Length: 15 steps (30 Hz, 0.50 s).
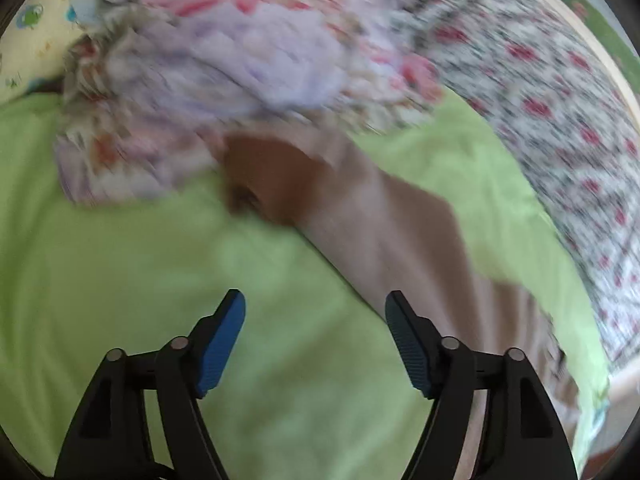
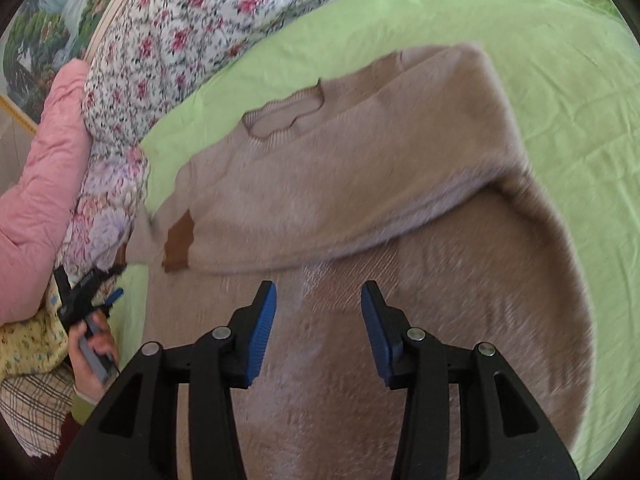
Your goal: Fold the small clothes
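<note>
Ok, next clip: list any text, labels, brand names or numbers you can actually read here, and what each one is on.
None can be read in either view.
Brown patch on the beige sweater: plain, no lettering visible.
Yellow printed cloth: only cartoon figures, blurred, no words legible.
Floral quilt and green sheet: pattern or plain colour only.
Left gripper and right gripper: no markings visible.

Bedroom, home: you are working on a bed with a green sheet (image 2: pixel 520 40), floral quilt (image 2: pixel 192 20), pink duvet (image 2: pixel 44 184), framed landscape picture (image 2: pixel 36 36).
</note>
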Each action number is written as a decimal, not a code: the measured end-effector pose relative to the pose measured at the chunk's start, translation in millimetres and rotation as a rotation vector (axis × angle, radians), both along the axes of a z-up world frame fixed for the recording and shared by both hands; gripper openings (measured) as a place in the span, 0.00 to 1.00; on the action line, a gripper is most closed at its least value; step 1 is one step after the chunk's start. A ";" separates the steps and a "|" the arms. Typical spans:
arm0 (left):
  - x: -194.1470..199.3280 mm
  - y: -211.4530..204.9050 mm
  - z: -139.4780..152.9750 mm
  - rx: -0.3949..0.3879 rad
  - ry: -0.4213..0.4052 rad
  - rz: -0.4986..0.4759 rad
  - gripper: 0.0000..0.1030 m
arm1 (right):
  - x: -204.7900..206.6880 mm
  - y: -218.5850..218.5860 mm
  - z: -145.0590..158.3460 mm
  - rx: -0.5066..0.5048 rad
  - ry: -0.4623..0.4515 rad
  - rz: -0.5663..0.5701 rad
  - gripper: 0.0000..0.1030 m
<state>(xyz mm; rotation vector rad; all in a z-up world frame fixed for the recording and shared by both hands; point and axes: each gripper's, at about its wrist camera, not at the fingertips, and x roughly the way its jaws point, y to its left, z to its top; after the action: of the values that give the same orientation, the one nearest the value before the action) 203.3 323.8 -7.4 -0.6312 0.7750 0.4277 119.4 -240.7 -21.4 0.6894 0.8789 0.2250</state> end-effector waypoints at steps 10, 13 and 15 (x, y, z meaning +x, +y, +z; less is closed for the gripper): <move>46.4 79.9 -10.4 -0.111 0.027 0.105 0.73 | 0.7 28.2 -11.2 -0.011 0.038 0.053 0.44; 56.1 77.7 -15.5 -0.055 0.035 0.089 0.33 | 2.7 34.2 -10.7 -0.017 0.040 0.067 0.44; 58.3 70.6 -16.4 -0.033 0.034 0.055 0.17 | 3.3 36.6 -10.2 -0.026 0.040 0.071 0.44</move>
<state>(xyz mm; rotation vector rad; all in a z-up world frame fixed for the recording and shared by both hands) 261.6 394.4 -23.8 -0.6789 0.7997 0.4782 122.7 -204.1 -31.6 0.6406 0.9445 0.2633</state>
